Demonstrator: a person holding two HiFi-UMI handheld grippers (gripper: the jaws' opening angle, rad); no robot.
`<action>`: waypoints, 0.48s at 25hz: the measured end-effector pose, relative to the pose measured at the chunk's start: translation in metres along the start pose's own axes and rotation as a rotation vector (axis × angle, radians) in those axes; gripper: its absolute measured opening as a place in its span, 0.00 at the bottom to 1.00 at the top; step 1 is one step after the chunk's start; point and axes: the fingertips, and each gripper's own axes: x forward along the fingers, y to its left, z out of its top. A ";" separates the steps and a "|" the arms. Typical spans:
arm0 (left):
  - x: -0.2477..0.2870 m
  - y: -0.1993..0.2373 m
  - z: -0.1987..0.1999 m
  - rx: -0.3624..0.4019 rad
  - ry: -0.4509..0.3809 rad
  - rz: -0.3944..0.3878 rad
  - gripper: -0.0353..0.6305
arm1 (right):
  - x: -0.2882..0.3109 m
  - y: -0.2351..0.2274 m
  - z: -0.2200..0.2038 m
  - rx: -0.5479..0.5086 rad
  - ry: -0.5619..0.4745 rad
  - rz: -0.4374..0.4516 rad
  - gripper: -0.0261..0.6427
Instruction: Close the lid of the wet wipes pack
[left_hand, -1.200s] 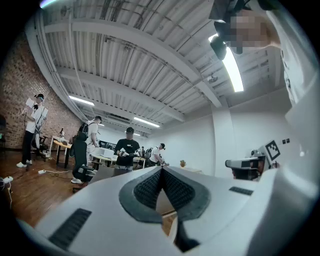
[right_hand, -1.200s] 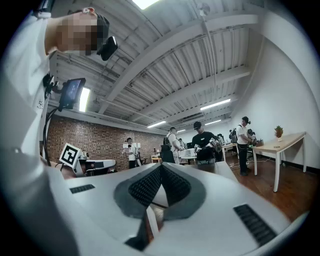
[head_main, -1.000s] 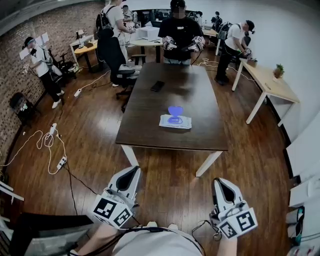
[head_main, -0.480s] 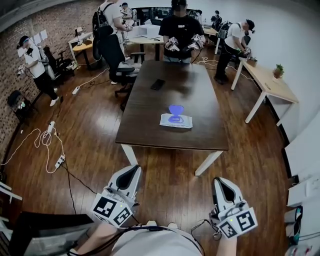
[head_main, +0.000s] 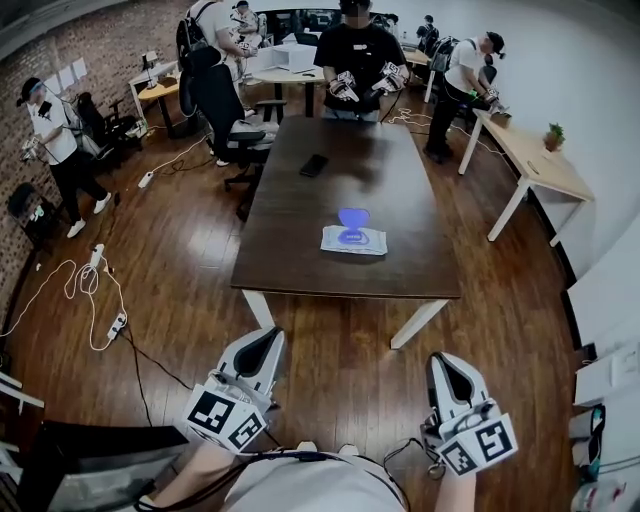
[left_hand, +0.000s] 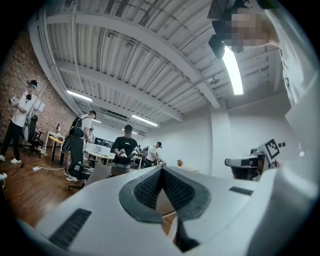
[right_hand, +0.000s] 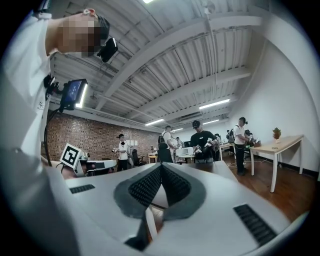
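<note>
The wet wipes pack (head_main: 352, 242) is lying flat on the counter (head_main: 300, 190), its long side running across the view and its blue lid (head_main: 352, 219) standing open at the far edge. What it is holding inside is too small to tell. The left gripper (head_main: 263, 345) and right gripper (head_main: 441, 365) are hovering well short of the counter with the pack ahead and between them, neither clearly nearer. Both are keeping their fingers (left_hand: 150, 187) pressed together on nothing.

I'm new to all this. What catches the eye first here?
A long dark table fills the middle, with a wet wipes pack near its close end, its blue lid standing open. At the bottom, the left gripper and right gripper point toward it, both shut and empty.
</note>
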 end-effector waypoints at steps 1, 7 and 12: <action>0.001 0.000 -0.001 -0.001 0.000 -0.005 0.05 | 0.001 0.000 0.000 -0.001 0.001 -0.003 0.05; 0.005 0.009 -0.005 -0.013 0.012 -0.025 0.05 | 0.007 0.002 0.000 -0.007 0.011 -0.020 0.05; 0.003 0.018 -0.007 -0.010 0.014 -0.029 0.05 | 0.019 0.007 -0.006 -0.007 0.016 -0.014 0.05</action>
